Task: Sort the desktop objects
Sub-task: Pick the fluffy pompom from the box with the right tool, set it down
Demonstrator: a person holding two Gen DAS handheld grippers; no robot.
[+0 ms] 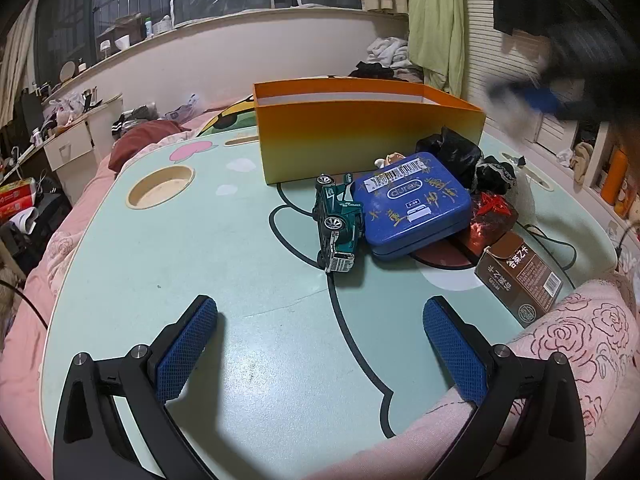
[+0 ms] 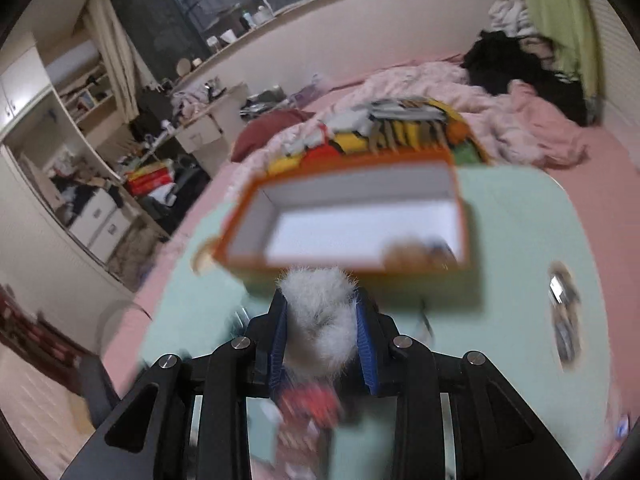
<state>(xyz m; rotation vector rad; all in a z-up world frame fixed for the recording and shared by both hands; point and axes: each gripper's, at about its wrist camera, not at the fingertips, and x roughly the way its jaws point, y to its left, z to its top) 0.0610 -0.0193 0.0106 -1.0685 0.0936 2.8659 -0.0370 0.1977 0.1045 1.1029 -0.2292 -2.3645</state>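
An orange box (image 1: 368, 136) with a white inside stands at the back of the mint-green lap table (image 1: 200, 240). In front of it lie a green toy car (image 1: 336, 224), a blue tin (image 1: 412, 204), black lace items (image 1: 472, 160), a red packet (image 1: 492, 216) and a brown carton (image 1: 524, 276). My left gripper (image 1: 320, 320) is open and empty, low over the table's near side. My right gripper (image 2: 322, 300) is shut on a white fluffy ball (image 2: 320, 320), held above the table just short of the orange box (image 2: 352, 216). It shows blurred at the upper right of the left wrist view (image 1: 560, 92).
The table sits on a bed with a pink rose-print quilt (image 1: 580, 340). A round cup recess (image 1: 160, 186) is at the table's left. A black cable (image 1: 556, 244) runs along the right side. Something brownish lies in the box's right corner (image 2: 416, 252).
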